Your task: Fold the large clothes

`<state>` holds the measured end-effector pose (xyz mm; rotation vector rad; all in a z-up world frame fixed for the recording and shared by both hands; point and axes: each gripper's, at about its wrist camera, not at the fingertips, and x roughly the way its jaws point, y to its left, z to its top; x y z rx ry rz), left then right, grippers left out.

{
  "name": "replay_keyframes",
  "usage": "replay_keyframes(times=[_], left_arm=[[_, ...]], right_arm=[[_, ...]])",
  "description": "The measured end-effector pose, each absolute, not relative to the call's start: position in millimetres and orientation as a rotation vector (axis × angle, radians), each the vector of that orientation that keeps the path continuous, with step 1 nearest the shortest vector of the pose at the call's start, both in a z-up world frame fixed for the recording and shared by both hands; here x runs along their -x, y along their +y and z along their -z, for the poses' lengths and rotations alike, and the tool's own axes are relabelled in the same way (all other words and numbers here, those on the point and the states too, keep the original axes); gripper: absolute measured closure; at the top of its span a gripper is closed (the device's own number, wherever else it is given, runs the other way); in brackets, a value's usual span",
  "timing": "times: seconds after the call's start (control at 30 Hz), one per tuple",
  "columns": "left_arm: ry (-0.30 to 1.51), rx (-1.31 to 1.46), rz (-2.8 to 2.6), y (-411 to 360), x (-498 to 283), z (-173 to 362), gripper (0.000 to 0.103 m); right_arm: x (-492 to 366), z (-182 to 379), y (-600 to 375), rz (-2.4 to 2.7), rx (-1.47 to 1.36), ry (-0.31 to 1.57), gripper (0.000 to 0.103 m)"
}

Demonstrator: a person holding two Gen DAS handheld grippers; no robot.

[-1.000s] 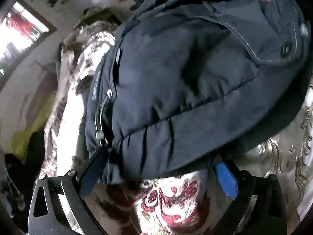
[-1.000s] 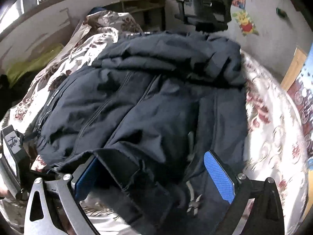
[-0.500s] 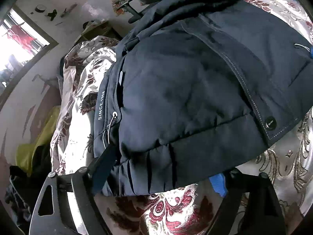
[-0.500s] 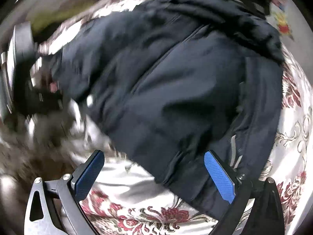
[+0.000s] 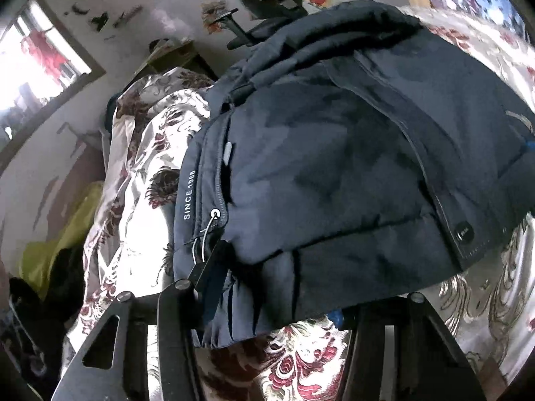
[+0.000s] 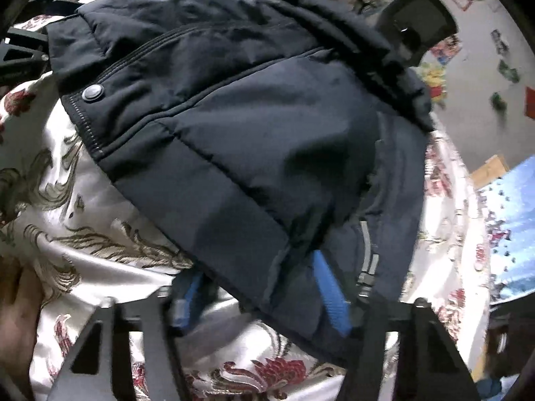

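A dark navy padded jacket [image 5: 334,173] lies on a floral bedspread [image 5: 140,180], front side up with a snap button and a "SINCE" print near the zip. My left gripper [image 5: 271,300] reaches under the hem corner; the jaws stand around the fabric, partly hidden by it, and I cannot tell if they pinch it. In the right wrist view the same jacket [image 6: 240,117] fills the frame. My right gripper [image 6: 260,287] has its blue pads closing around the other hem corner; the fabric covers the tips.
The white bedspread with red and gold flowers [image 6: 100,220] spreads under the jacket. A black office chair [image 6: 418,26] stands beyond the bed by a wall with stickers. A window [image 5: 40,67] and a yellow-green cloth [image 5: 60,234] are at the left.
Both grippers have moved in on the jacket's hem corners. The right gripper's jaws have narrowed from wide open, and the left jaws have closed in under the fabric.
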<state>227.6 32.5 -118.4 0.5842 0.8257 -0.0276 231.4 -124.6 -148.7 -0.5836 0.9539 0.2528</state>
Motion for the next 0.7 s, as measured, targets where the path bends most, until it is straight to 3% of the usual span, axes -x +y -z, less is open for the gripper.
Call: replay_keyframes(times=[0.03,0.23,0.4,0.47,0.7], left_arm=[[0.823,-0.579,0.023,33,-228,117,0.058],[0.803,-0.548,0.058,30,-227,105,0.068],[0.772,-0.557,0.093,29,-226,89,0.077],[0.77,-0.559,0.102,29,-227,82,0.087],[0.718,-0.526,0.15,28,-231,41,0.094]], right_arm=[[-232,146,-127,-0.236,0.568,0.952,0.064],[-251,118,-142,-0.207,0.394,0.92,0.087],[-255,82,-147,-0.182,0.283,0.839,0.092],[-257,73,-149,-0.178,0.248,0.821,0.094],[-253,32,-161,-0.152,0.183,0.709,0.095]])
